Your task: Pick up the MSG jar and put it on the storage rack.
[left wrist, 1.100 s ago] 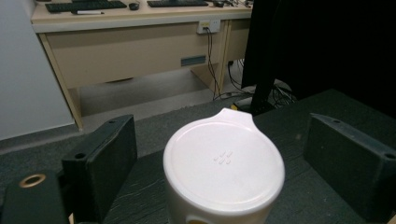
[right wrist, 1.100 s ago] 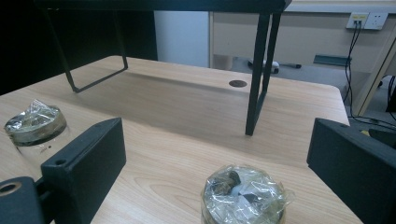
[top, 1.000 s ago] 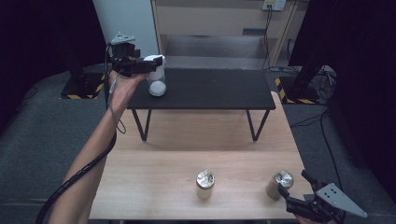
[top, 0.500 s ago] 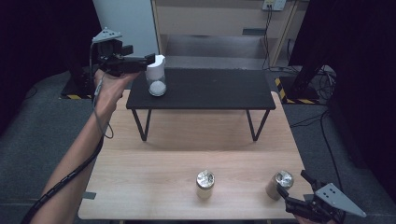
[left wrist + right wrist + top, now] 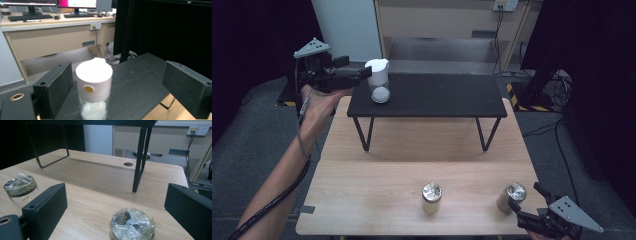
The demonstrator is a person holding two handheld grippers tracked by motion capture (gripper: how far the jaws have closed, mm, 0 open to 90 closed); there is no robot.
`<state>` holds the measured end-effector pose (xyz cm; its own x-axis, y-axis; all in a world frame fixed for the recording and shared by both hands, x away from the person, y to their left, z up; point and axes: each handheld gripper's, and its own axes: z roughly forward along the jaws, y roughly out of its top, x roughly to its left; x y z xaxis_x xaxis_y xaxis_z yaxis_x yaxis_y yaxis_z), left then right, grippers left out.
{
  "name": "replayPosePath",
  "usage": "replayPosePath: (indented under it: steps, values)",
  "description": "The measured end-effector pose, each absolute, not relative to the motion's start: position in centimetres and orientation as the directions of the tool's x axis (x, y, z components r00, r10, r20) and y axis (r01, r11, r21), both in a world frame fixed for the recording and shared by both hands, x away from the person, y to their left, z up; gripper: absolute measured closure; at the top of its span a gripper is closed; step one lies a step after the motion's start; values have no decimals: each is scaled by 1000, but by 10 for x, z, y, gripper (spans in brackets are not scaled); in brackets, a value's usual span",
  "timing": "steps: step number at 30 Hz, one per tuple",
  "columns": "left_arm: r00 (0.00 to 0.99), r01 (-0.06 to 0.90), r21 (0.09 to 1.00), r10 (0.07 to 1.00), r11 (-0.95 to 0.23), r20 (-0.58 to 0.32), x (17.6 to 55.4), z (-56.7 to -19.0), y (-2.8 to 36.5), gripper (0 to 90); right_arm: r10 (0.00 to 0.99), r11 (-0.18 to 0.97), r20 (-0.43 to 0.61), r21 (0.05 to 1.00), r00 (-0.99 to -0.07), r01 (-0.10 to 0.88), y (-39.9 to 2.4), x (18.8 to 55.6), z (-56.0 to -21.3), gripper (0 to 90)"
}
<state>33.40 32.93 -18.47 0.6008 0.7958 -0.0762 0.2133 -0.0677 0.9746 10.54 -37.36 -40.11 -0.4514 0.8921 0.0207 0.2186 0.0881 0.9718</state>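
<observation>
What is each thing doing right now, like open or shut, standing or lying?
White-lidded jar: upright on the black shelf, lid on, not gripped.
Middle wrapped jar: upright, film-covered.
Right wrapped jar: upright, film-covered.
Left gripper: open, beside the white-lidded jar.
Right gripper: open.

Left gripper (image 5: pixel 364 73): shifts leftward off the white-lidded jar (image 5: pixel 378 80) on the black shelf (image 5: pixel 437 95); its jaws, earlier closed around the jar, now stand open just left of it, no pad touching. The forearm (image 5: pixel 287 165) swings outward over the table's left edge.
</observation>
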Motion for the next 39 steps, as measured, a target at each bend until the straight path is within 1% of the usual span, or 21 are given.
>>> replayPosePath:
  steps: [11,12,20,30,39]
  values:
    - [663,178,982,746,-69,-67,312,-195,335,89,892,89,21,971,-451,220,-373,105,-401,50]
    - [672,163,984,739,-78,-52,307,-197,336,89,892,89,21,971,-451,221,-373,105,-401,50]
    - [692,121,989,721,-91,-19,288,-207,339,89,891,89,22,971,-453,221,-373,106,-401,50]
    - [738,74,995,675,-65,-10,262,-233,346,89,892,89,20,971,-452,220,-373,105,-401,50]
    - [739,42,997,673,-70,16,236,-255,350,89,891,92,18,971,-453,220,-373,105,-400,50]
